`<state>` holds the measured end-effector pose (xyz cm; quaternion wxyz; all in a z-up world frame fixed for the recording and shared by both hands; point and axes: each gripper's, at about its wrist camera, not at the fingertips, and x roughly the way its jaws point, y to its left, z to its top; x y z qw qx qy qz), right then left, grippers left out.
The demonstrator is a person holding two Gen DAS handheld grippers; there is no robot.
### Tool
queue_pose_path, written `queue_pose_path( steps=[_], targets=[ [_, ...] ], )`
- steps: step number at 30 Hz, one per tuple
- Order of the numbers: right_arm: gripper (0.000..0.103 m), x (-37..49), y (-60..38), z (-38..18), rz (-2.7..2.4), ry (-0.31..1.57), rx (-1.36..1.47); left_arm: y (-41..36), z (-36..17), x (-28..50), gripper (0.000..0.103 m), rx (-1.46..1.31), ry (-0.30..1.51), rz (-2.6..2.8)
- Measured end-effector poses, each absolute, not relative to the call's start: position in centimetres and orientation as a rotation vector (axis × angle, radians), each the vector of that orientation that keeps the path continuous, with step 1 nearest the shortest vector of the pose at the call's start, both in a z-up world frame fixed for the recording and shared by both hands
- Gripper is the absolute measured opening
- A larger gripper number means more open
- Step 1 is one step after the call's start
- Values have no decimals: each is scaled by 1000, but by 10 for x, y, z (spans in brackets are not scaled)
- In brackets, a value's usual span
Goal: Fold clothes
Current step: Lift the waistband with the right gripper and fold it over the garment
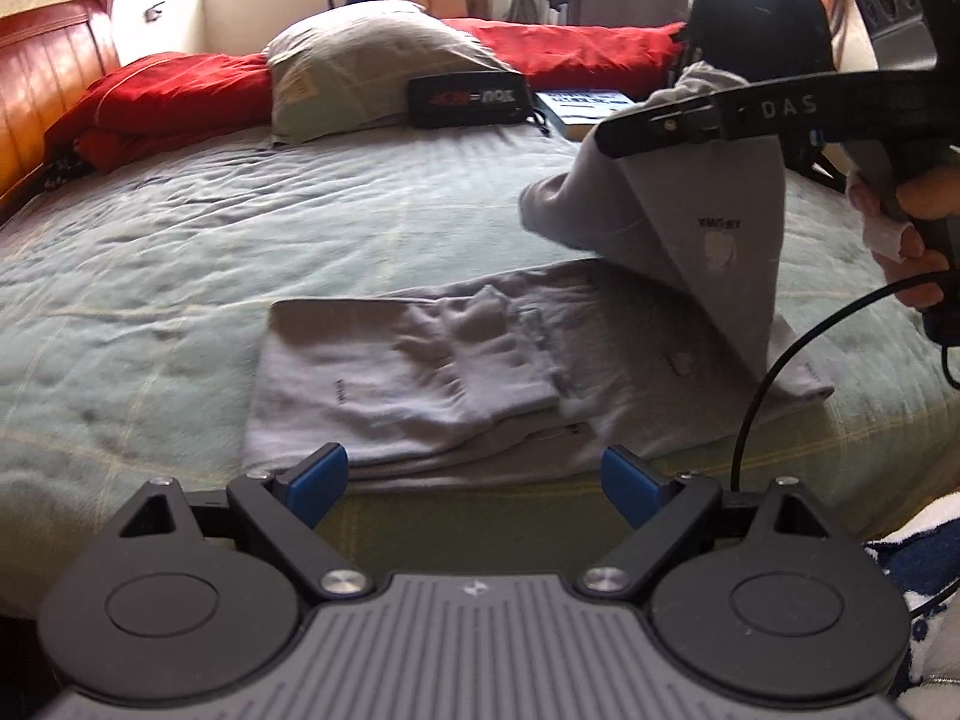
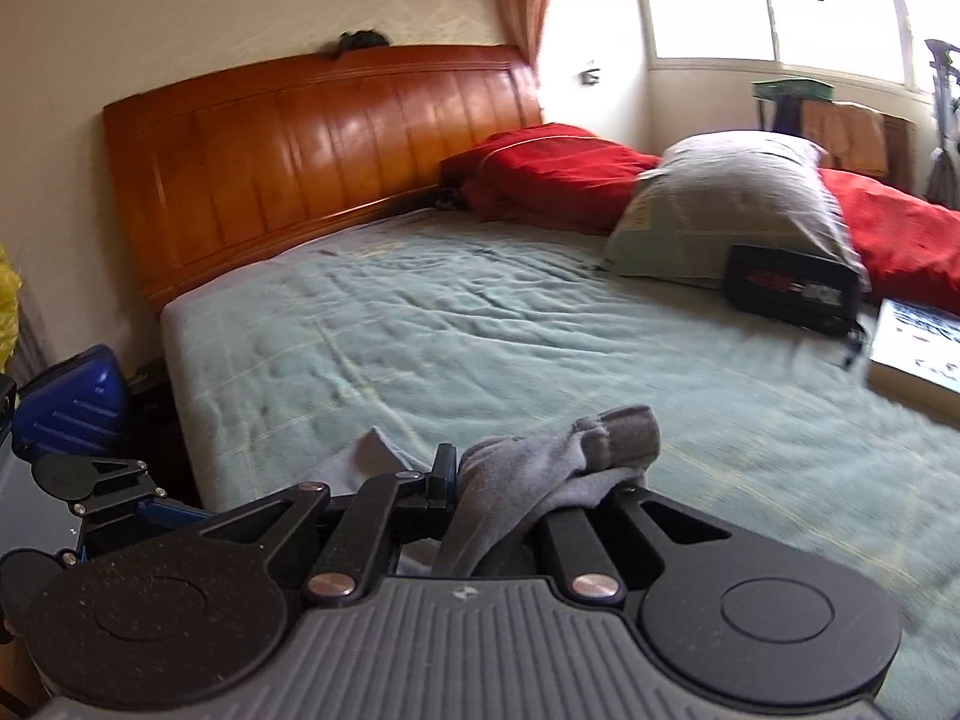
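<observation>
A grey garment (image 1: 420, 384) lies partly folded on the green bedspread (image 1: 180, 252) near the bed's front edge. My left gripper (image 1: 474, 480) is open and empty, just in front of the garment's near edge. My right gripper (image 1: 624, 135) is shut on the garment's right end and holds it lifted above the bed, so the cloth (image 1: 708, 222) hangs down in a tent. In the right wrist view the bunched grey cloth (image 2: 558, 468) sits clamped in my right gripper (image 2: 480, 480). The left gripper (image 2: 90, 480) shows low at the left there.
A grey pillow (image 1: 360, 72), a black pouch (image 1: 468, 99) and a book (image 1: 582, 111) lie at the far side of the bed, with red bedding (image 1: 168, 96) behind. A wooden headboard (image 2: 312, 150) stands at the bed's end. A blue suitcase (image 2: 72, 402) stands beside the bed.
</observation>
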<state>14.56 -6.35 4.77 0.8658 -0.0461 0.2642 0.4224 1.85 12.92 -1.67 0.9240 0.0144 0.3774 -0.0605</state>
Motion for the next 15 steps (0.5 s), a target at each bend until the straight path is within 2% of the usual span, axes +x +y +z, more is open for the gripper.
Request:
queue_pose_path(
  steps=[15],
  targets=[
    [9, 131, 5, 53, 1015, 511, -248, 156, -20, 5, 91, -2, 791, -56]
  ],
)
